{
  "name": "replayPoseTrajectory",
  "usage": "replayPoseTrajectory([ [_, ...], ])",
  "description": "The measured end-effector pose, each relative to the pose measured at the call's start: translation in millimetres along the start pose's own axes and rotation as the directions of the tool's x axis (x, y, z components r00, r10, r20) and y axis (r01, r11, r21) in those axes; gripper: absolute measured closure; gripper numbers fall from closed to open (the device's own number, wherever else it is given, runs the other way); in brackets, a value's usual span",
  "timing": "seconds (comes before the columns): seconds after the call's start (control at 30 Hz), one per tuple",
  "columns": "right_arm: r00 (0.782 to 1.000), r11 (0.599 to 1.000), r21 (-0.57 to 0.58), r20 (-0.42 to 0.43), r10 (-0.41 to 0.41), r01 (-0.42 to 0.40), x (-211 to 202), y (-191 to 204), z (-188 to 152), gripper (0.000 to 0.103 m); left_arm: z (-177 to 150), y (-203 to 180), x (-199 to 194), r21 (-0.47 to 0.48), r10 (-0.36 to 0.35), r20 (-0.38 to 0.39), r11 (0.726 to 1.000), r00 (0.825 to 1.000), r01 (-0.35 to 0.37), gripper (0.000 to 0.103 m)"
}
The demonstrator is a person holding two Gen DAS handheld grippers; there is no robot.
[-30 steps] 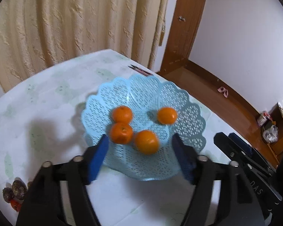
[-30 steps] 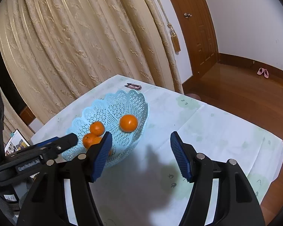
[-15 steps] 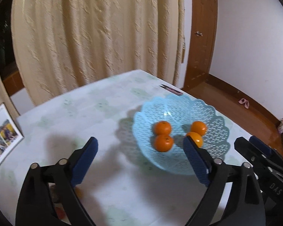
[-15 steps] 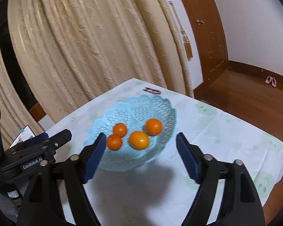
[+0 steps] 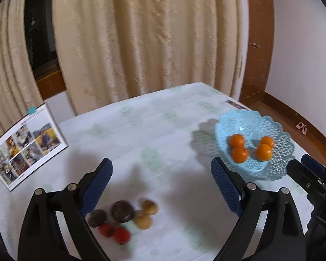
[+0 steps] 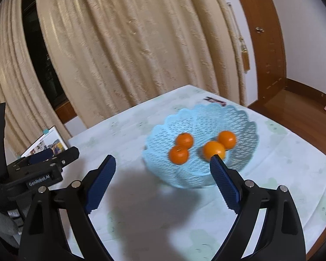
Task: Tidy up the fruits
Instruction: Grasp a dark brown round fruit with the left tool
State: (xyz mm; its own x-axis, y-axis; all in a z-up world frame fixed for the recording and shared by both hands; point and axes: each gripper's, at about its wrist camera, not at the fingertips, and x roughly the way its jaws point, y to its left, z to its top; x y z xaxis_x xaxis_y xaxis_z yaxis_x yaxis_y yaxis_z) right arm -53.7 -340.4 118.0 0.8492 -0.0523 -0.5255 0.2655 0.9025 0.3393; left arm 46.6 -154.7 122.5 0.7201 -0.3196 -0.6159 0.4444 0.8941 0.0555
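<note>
On the cloth-covered table, a pale blue lattice basket sits toward the right edge and carries four oranges, two on its left side touching each other and two on its right side likewise touching. Seen from the left wrist, the left gripper has its blue-padded jaws wide apart with nothing between them; the figure shows they opened within the last second. The basket lies ahead and to the right of it, just beyond the right pad. Below and between the jaws, near the lower edge, a loose cluster of small fruits rests on the cloth: two dark, two tan and two red, all blurred. Seen from the right wrist, the right gripper also stands open and empty, its jaws having just been opening. The basket lies directly ahead and slightly right, with the right pad's tip overlapping the nearest orange in the view; contact cannot be judged. The oranges and the basket are round, so no long axis or heading can be told. A photo calendar stands tilted at the table's left, and a curtain hangs behind.
</note>
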Motion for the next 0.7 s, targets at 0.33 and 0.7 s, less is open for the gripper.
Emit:
replayPoseTrajectory([
  [0.33, 0.995, 0.994, -0.079, -0.069, 0.065, -0.071, 16.9, 41.6, -14.6, 0.013, -19.1, 74.7, -6.2, -0.113, 0.027, -0.069, 0.993, 0.997, -0.035, 0.012],
  [0.7, 0.989, 0.989, -0.108, -0.124, 0.085, -0.099, 29.3, 55.8, -26.5, 0.013, -47.5, 105.8, 14.8, -0.169, 0.013, -0.166, 0.985, 0.986, -0.041, 0.014],
])
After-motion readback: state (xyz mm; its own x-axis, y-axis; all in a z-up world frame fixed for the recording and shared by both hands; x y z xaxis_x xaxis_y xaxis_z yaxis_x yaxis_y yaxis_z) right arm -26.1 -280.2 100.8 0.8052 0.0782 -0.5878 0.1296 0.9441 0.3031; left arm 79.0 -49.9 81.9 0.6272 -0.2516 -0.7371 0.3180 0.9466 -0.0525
